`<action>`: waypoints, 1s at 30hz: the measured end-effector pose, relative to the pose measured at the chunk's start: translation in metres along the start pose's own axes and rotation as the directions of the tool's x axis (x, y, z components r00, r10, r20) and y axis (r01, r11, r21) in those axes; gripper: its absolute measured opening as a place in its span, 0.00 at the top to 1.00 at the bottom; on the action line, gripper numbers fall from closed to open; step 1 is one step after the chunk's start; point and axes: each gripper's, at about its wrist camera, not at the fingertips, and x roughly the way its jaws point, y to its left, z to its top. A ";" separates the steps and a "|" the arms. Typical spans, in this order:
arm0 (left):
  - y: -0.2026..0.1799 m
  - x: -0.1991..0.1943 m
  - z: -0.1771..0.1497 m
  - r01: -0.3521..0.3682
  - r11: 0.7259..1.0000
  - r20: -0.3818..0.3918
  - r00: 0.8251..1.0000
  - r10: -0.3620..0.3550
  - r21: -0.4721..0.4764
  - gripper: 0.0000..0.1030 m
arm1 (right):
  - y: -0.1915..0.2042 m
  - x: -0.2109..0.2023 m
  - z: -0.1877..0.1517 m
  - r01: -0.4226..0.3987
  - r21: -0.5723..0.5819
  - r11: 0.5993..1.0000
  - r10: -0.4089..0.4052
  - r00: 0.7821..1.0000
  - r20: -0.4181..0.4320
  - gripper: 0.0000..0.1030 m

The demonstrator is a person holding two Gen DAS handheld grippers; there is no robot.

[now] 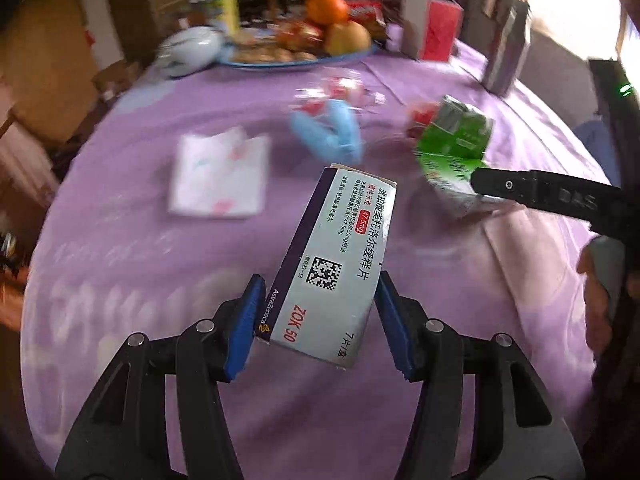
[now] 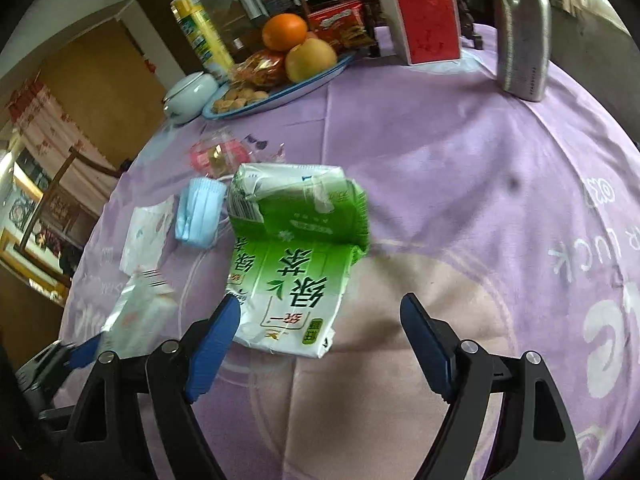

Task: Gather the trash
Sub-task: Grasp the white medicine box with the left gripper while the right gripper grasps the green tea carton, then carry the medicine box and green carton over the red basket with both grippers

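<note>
My left gripper (image 1: 320, 320) and right gripper (image 2: 320, 332) share black angular arms, silver screws and blue finger pads (image 1: 242, 328).

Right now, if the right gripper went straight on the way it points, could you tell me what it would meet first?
Probably the crushed green tea carton: it lies just ahead of the open right gripper, towards its left finger. Depth is hard to judge.

In the left wrist view the far worktop (image 1: 240, 96) is smeared by motion: the tissue pack (image 1: 219, 176), the mask (image 1: 332, 132) and the red wrappers (image 1: 340, 88) have no sharp edges, and their print cannot be read. The right gripper (image 1: 532, 192) is cut off by the frame's right edge. In the right wrist view the pill box (image 2: 136, 308) is blurred, so its grip cannot be judged. The carton (image 2: 292, 256) hides part of the mask's loops.
</note>
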 end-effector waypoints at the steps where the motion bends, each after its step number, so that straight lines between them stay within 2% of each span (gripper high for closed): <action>1: 0.007 -0.006 -0.007 -0.020 1.000 0.012 1.000 0.020 -0.020 0.46 | 0.003 0.003 -0.001 -0.011 -0.012 1.000 0.011 1.000 -0.001 0.21; 3: 0.020 -0.017 -0.022 -0.045 0.997 0.031 0.998 0.047 -0.064 0.46 | 0.006 0.008 -0.001 -0.016 -0.024 1.000 0.016 1.000 -0.002 0.21; 5: 0.032 -0.025 -0.037 -0.029 0.993 0.033 0.999 0.033 -0.116 0.46 | 0.010 0.015 -0.001 -0.011 -0.045 0.999 0.011 1.000 0.003 0.28; 6: 0.035 -0.027 -0.041 -0.017 0.991 0.033 0.999 0.022 -0.135 0.46 | 0.015 0.016 -0.001 -0.002 -0.072 0.997 0.003 1.000 0.018 0.33; 7: 0.039 -0.029 -0.047 0.000 0.987 0.032 0.999 0.005 -0.159 0.46 | 0.019 0.019 -0.002 -0.016 -0.095 0.995 0.017 1.000 0.015 0.48; 9: 0.041 -0.029 -0.052 0.011 0.983 0.027 1.000 -0.006 -0.181 0.46 | 0.028 0.018 -0.003 -0.011 -0.128 0.992 0.014 1.000 0.027 0.52; 11: 0.042 -0.031 -0.056 0.018 0.981 0.024 1.000 -0.014 -0.191 0.46 | 0.035 0.012 -0.005 -0.006 -0.159 0.987 0.017 0.998 0.064 0.67; 13: 0.042 -0.035 -0.060 0.025 0.980 0.027 0.999 -0.020 -0.196 0.46 | 0.039 0.001 -0.005 -0.047 -0.168 0.985 0.061 0.995 0.081 0.71; 16: 0.043 -0.041 -0.062 0.019 0.981 0.039 0.999 -0.012 -0.194 0.46 | 0.048 -0.009 -0.011 -0.094 -0.206 0.974 0.112 0.990 0.081 0.72; 19: 0.047 -0.044 -0.066 0.015 0.979 0.034 0.999 -0.008 -0.202 0.46 | 0.073 -0.027 -0.026 -0.093 -0.341 0.935 0.135 0.986 0.102 0.72; 22: 0.051 -0.047 -0.070 0.006 0.977 0.035 0.999 0.002 -0.214 0.46 | 0.098 -0.035 -0.044 -0.061 -0.466 0.883 0.116 0.989 0.089 0.72; 25: 0.056 -0.048 -0.072 0.001 0.972 0.036 0.999 0.007 -0.236 0.46 | 0.114 -0.024 -0.053 -0.066 -0.523 0.850 0.090 0.996 0.020 0.72; 28: 0.061 -0.050 -0.075 0.004 0.967 0.038 0.999 0.007 -0.256 0.46 | 0.118 -0.010 -0.050 -0.070 -0.513 0.856 0.068 0.997 -0.024 0.65; 30: 0.063 -0.048 -0.076 0.002 0.966 0.031 1.000 0.006 -0.259 0.47 | 0.114 0.004 -0.046 -0.119 -0.474 0.873 0.082 0.992 -0.098 0.57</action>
